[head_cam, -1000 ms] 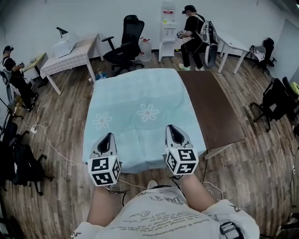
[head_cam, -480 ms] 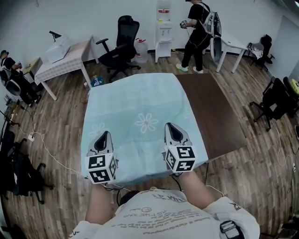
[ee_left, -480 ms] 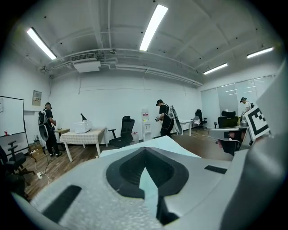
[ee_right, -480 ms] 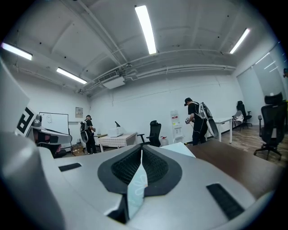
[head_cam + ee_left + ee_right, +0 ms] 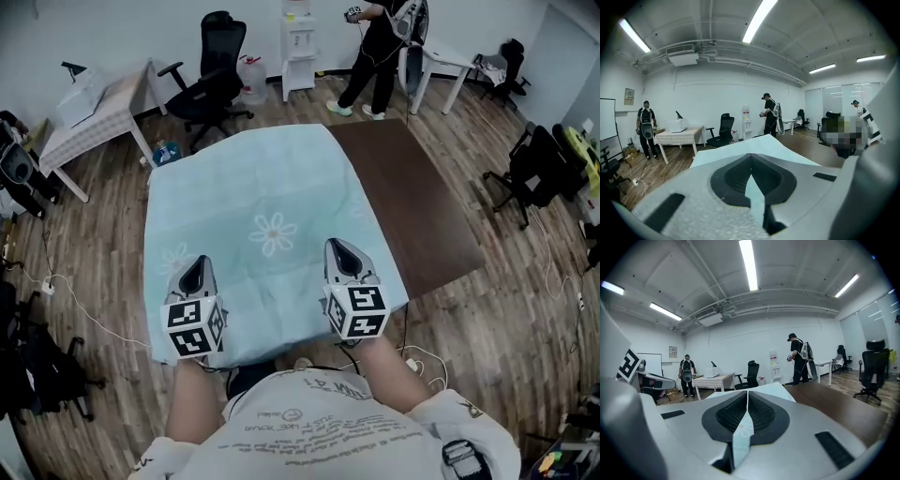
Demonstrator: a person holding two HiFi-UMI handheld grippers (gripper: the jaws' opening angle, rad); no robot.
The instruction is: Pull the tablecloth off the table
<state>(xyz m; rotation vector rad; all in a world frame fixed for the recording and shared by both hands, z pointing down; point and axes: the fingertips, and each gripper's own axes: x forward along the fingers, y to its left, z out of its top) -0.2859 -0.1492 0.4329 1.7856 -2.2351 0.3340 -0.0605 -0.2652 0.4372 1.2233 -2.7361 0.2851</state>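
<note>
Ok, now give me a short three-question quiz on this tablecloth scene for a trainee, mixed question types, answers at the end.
1. True or false: the left gripper and the right gripper are each shut on the tablecloth.
2. Which part of the table lies bare? A: the side to the person's right. B: the side to the person's left. C: none of it.
3. Fill in: the tablecloth is light blue, printed with white ____.
Key: 1 true; 2 A; 3 flowers.
</note>
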